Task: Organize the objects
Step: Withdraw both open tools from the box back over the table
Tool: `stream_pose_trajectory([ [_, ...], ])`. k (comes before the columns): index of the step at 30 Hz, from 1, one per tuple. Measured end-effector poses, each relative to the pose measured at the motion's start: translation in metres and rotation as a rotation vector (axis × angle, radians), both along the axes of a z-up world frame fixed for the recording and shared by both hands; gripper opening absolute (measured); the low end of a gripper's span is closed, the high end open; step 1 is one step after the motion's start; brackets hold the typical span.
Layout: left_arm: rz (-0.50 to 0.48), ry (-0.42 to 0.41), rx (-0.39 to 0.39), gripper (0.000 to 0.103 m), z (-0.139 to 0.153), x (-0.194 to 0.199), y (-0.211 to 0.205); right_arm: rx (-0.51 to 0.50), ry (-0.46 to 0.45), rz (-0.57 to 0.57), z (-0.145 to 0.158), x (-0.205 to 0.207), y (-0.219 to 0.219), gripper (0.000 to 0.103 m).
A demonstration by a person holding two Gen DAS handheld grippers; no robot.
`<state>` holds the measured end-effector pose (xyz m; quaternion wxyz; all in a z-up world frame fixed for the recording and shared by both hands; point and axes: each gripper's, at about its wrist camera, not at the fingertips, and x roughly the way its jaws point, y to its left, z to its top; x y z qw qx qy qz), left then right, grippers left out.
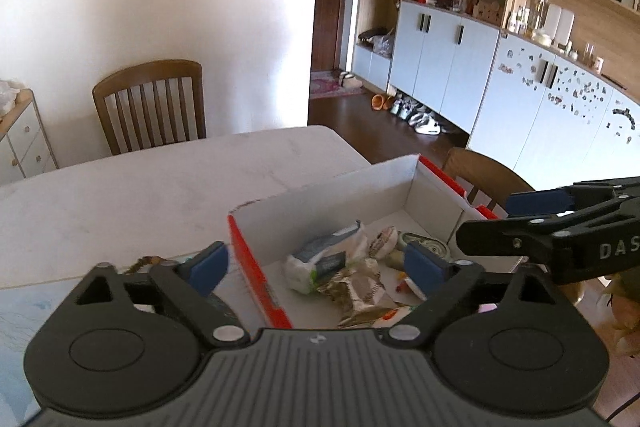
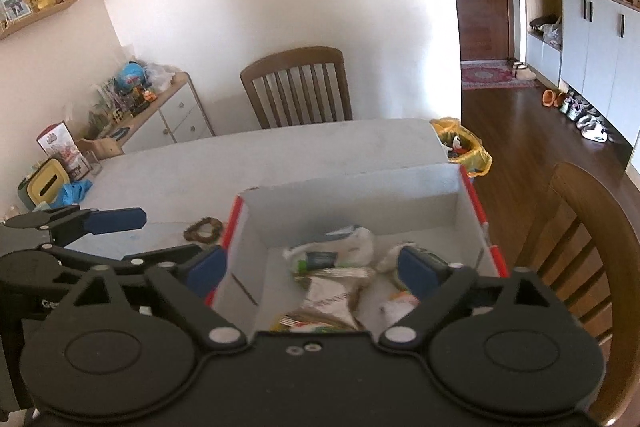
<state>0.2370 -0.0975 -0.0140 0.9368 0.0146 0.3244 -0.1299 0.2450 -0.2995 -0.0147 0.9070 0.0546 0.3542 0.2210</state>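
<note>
Both the left tongs [image 1: 316,263] and the right tongs [image 2: 312,267] gape wide, holding nothing; the red-edged white box [image 1: 434,195] of packets [image 1: 328,259] sits at the bench's [image 1: 160,195] right edge; a bead bracelet [image 2: 203,229] lies beside it.

The left gripper [image 1: 316,263] is hiding the box's [image 1: 360,183] near end; packet [image 1: 324,259] labels are blurring.

Both wrist cameras are looking down and forward, close above the open box [image 1: 434,187] on the table [image 2: 320,155], sharing it and the chair [image 1: 150,103] beyond.
</note>
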Motion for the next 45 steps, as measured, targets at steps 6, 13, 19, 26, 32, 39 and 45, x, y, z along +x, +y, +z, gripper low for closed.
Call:
stream_pose_trajectory([
  [6,0.018,-0.027,-0.003,0.103,0.004,0.002,0.037,0.012,-0.007,-0.016,0.002,-0.007,0.032,0.099],
  [13,0.021,-0.03,-0.015,0.103,-0.004,0.014,0.082,0.001,-0.003,-0.041,-0.004,-0.01,0.077,0.1],
  [19,0.023,0.01,-0.02,0.103,-0.022,0.028,0.121,-0.012,0.015,-0.077,-0.013,-0.01,0.111,0.1],
  [26,0.008,0.07,-0.032,0.103,-0.048,0.044,0.161,-0.031,0.039,-0.1,-0.023,-0.005,0.157,0.098],
  [32,0.021,0.067,-0.011,0.103,-0.07,0.06,0.186,-0.057,0.052,-0.126,-0.036,0.004,0.195,0.095],
  [39,0.017,0.06,0.018,0.103,-0.098,0.08,0.206,-0.079,0.079,-0.177,-0.055,0.024,0.221,0.094],
  [45,-0.004,0.053,0.043,0.103,-0.118,0.092,0.21,-0.076,0.125,-0.213,-0.071,0.045,0.229,0.093],
])
